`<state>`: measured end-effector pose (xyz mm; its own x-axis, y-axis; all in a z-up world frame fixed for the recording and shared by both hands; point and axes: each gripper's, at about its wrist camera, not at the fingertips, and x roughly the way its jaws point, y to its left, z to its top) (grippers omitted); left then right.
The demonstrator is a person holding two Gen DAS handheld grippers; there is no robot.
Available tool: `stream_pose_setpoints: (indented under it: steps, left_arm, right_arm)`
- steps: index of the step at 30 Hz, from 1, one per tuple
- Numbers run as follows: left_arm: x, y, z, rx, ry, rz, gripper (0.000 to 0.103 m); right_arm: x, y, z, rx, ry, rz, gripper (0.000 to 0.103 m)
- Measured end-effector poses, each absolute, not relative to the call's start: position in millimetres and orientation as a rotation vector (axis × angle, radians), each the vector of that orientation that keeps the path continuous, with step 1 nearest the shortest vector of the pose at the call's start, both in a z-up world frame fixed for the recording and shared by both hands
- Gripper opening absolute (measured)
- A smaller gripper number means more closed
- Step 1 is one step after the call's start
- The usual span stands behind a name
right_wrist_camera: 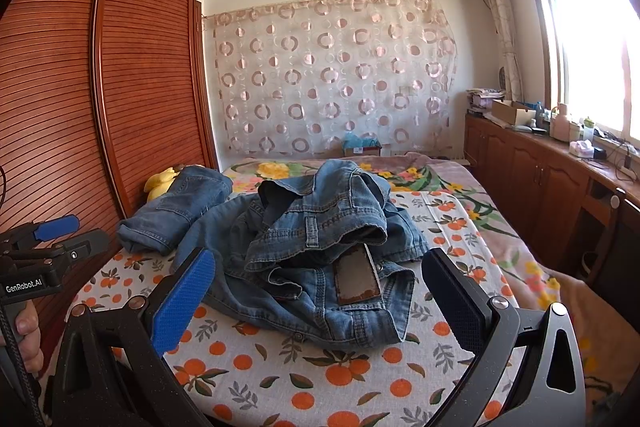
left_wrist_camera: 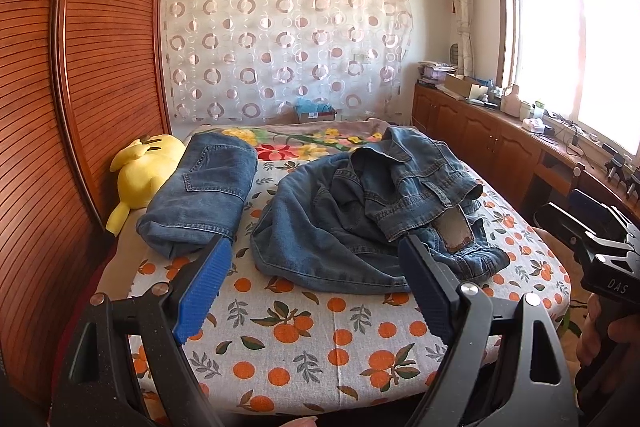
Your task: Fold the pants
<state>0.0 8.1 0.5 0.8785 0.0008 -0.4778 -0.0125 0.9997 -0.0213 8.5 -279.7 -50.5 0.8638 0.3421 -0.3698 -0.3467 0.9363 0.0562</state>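
While both tools hang spread, left tool (left_wrist_camera: 316, 267) and right tool (right_wrist_camera: 316, 291), we see crumpled blue denim pants (right_wrist_camera: 320, 247) on the orange-print bed (right_wrist_camera: 360, 379).

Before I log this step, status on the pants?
Both hand-held grippers open, left, right, off the cloth. Crumpled jeans unfolded on bed. Folded jeans alongside, apart.

My folded jeans (right_wrist_camera: 176, 215) hide most of the yellow plush toy (right_wrist_camera: 160, 181); the clutter on the window bench (right_wrist_camera: 560, 163) is too small to identify.
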Motion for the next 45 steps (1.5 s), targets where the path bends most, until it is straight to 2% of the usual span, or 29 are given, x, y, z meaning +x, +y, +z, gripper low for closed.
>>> stream_pose_setpoints:
  steps: [45]
  left_arm:
    - [-5,14,11,-0.02,0.486,0.005,0.086]
  right_arm:
    - [8,-282,-51,-0.007,0.382,0.362,0.103]
